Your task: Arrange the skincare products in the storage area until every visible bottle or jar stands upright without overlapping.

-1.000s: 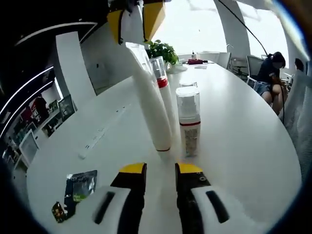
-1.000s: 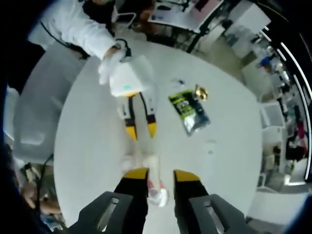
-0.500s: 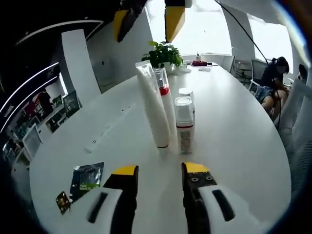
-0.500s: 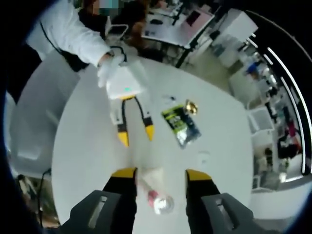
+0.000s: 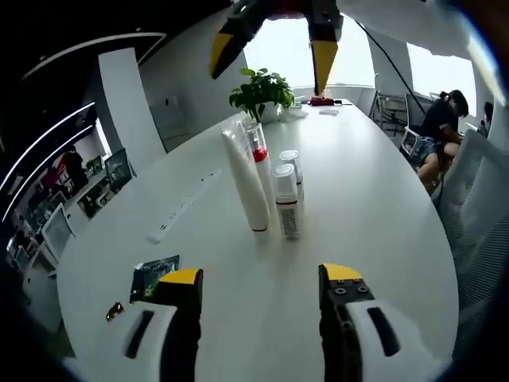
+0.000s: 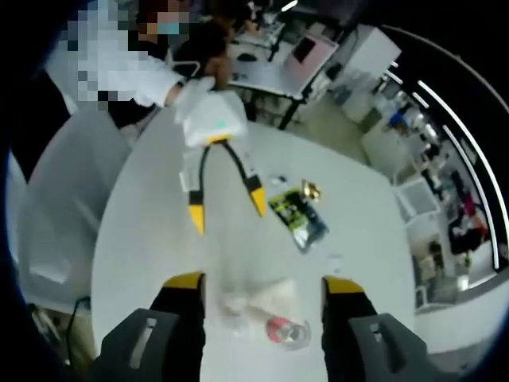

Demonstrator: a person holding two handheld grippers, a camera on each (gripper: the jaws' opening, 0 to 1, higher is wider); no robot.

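Skincare products stand upright in a tight cluster on the long white table, seen ahead of the left gripper in the left gripper view. A tall white tube stands on its cap at the near left of the group. Just behind it is a slim bottle with a red band and clear cap. To the right stand two small pump bottles with clear caps, the nearer one in front of the farther one. The four stand very close together; whether they touch cannot be told.

The left gripper's yellow-tipped jaws are spread wide and hold nothing, well short of the bottles. The right gripper hangs above the cluster at the top of this view, its jaws also spread wide and empty.

In the right gripper view, which looks down from above, the right gripper frames the blurred tops of the bottles, with the red-banded bottle's clear cap low between the jaws. The left gripper is held by a gloved hand beyond.

A dark green sachet lies flat on the table to the left of the left gripper, with a small gold item nearby. A potted plant sits at the far end of the table, and a person is seated at the right edge.
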